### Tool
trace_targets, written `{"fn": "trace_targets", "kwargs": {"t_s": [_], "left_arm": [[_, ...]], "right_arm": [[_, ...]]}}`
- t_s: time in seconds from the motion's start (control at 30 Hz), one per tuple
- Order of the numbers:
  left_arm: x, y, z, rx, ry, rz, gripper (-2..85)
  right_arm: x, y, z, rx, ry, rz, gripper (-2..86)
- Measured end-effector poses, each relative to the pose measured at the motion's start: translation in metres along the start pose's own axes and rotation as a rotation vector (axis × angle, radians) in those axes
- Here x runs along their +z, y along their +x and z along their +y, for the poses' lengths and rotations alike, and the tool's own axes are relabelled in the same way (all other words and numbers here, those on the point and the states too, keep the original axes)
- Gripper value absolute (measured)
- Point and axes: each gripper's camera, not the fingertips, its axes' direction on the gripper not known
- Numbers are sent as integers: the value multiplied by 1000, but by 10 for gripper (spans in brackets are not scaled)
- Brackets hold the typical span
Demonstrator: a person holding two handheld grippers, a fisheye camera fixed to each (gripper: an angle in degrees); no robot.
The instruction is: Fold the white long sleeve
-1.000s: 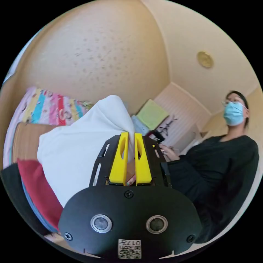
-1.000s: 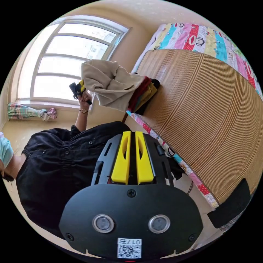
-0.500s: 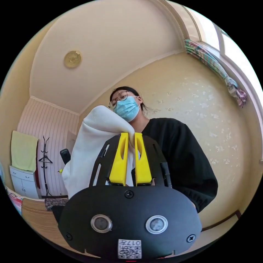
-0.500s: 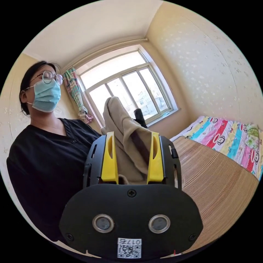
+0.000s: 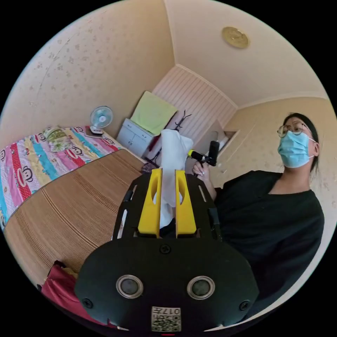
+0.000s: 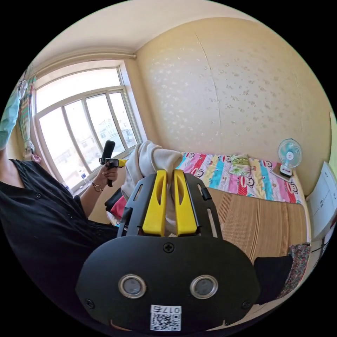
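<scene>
White long sleeve (image 5: 171, 165) hangs above woven mat (image 5: 70, 210), beside person (image 5: 281, 217).

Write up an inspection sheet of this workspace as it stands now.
Surface: bed with a woven mat, bare across its middle; cartoon-print sheet along the wall side.
Job's things: white long sleeve held up off the bed between both tongs.
Clutter: red garment at the mat's near edge; dark cloth at another corner.
Grippers: left tongs shut on the white long sleeve; right tongs shut on it too.
Cables: nothing seen.
Surroundings: small fan, white cabinet with a green cloth, window, a person in a black top.
</scene>
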Motion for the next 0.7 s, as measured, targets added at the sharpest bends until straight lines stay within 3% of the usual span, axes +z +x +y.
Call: {"fn": "trace_targets", "kwargs": {"t_s": [0.2,0.4,0.5,0.6,0.7], "left_arm": [[60,41,-22,51,-4,-109,110],[174,75,-36,91,-217,-254,150],[208,78,-37,36,-198,-189,155],[223,76,-38,-29,-164,-200,127],[211,77,-38,-67,-104,-331,37]], "right_arm": [[57,-36,-23,-65,-88,124,34],[75,-61,-49,-126,-86,160,34],[72,-73,-62,-162,-61,165,34],[69,-81,-72,-174,-43,164,36],[61,-73,-76,-123,-34,186,39]]}}
